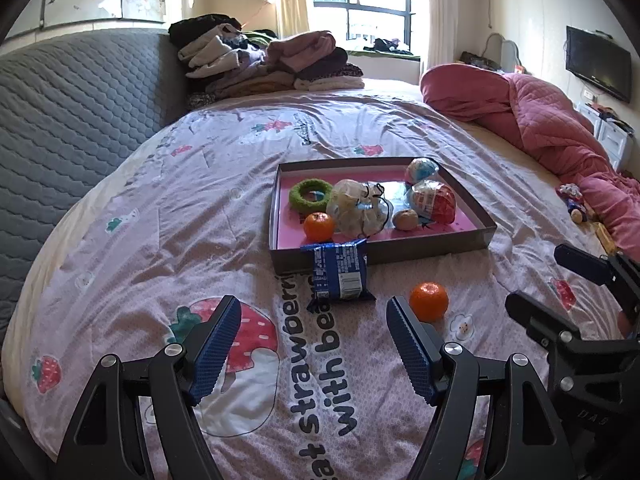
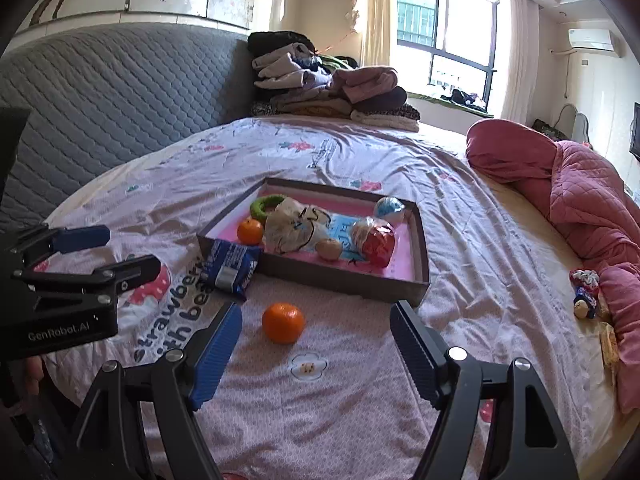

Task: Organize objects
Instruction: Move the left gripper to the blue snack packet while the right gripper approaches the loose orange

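A shallow brown box with a pink floor [image 1: 468, 194] [image 2: 422, 240] lies on the bed. In it are a green ring [image 1: 310, 195], an orange [image 1: 319, 226], a clear bag [image 1: 356, 208], a walnut [image 1: 405, 219], a red wrapped ball [image 1: 436, 201] and a blue-white ball [image 1: 421, 169]. A blue snack packet [image 1: 340, 272] [image 2: 230, 266] leans on the box's near wall. A loose orange [image 1: 429, 301] [image 2: 283, 322] lies on the sheet. My left gripper [image 1: 313, 320] [image 2: 106, 250] is open and empty, short of the packet. My right gripper [image 2: 316, 324] [image 1: 538, 276] is open and empty, with the loose orange just ahead between its fingers.
A grey quilted headboard [image 1: 80, 120] runs along the left. Folded clothes [image 1: 260, 64] are stacked at the bed's far end. A pink quilt [image 2: 580, 200] is bunched on the right, with small toys and snacks [image 2: 586, 292] beside it.
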`<state>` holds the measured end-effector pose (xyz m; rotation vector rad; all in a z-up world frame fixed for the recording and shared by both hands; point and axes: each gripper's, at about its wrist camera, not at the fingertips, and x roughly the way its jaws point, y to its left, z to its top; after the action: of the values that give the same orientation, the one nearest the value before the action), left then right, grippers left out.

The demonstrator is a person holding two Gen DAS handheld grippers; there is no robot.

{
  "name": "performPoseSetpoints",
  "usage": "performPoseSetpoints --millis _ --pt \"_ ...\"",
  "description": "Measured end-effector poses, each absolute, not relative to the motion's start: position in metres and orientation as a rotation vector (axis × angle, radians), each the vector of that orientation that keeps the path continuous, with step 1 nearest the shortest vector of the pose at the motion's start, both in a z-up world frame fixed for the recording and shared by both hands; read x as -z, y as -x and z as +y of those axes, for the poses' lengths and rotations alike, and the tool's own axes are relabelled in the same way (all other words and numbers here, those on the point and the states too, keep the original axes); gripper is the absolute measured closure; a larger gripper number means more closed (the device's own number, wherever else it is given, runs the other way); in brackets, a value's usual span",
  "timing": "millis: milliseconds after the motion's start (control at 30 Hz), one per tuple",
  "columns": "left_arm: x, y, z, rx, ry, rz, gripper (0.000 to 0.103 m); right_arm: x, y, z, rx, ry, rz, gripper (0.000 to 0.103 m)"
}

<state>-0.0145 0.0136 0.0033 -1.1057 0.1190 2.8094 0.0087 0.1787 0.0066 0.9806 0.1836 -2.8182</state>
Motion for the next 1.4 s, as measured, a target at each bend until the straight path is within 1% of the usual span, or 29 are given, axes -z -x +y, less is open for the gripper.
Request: performPoseSetpoints --millis 767,1400 --pt "0.031 0.032 0.022 -2.76 1.185 0.103 0.027 0.033 0.0 0.168 2.75 -1.063 0.211 0.027" --pt "0.057 0.077 0.029 -2.706 1.226 0.057 0.027 0.064 0.027 0.166 2.724 -1.113 0.181 0.027"
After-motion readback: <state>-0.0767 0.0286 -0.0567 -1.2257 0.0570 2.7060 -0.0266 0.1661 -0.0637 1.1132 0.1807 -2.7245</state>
